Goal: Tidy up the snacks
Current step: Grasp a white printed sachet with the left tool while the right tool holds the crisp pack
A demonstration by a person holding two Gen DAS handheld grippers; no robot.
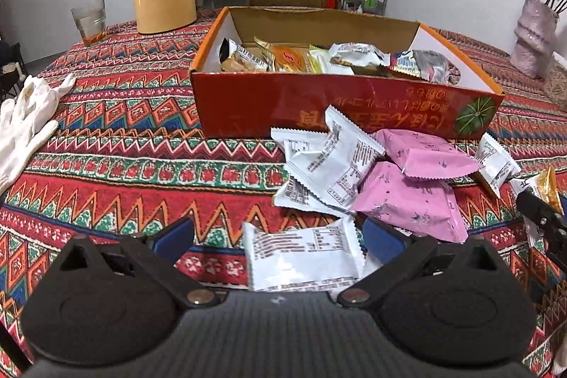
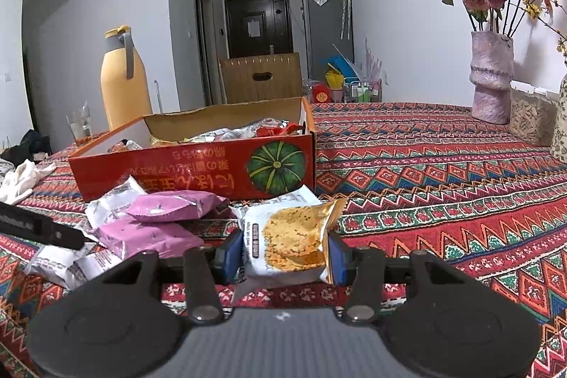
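1. Crinkly foil film wraps the cracker packet (image 2: 290, 243), pinched at its two side edges between the blue fingers (image 2: 229, 255) of the right gripper (image 2: 283, 257), just above the desk (image 2: 443, 172) in front of the red box (image 2: 198, 170).
2. It looks light and puffy, and the crackers inside are probably brittle, so a gentle squeeze suits it.
3. The film is likely slippery; gripping near the sealed edges seems safest.
4. The left gripper (image 1: 276, 240) stands spread around a white packet (image 1: 301, 257), not pressing it.
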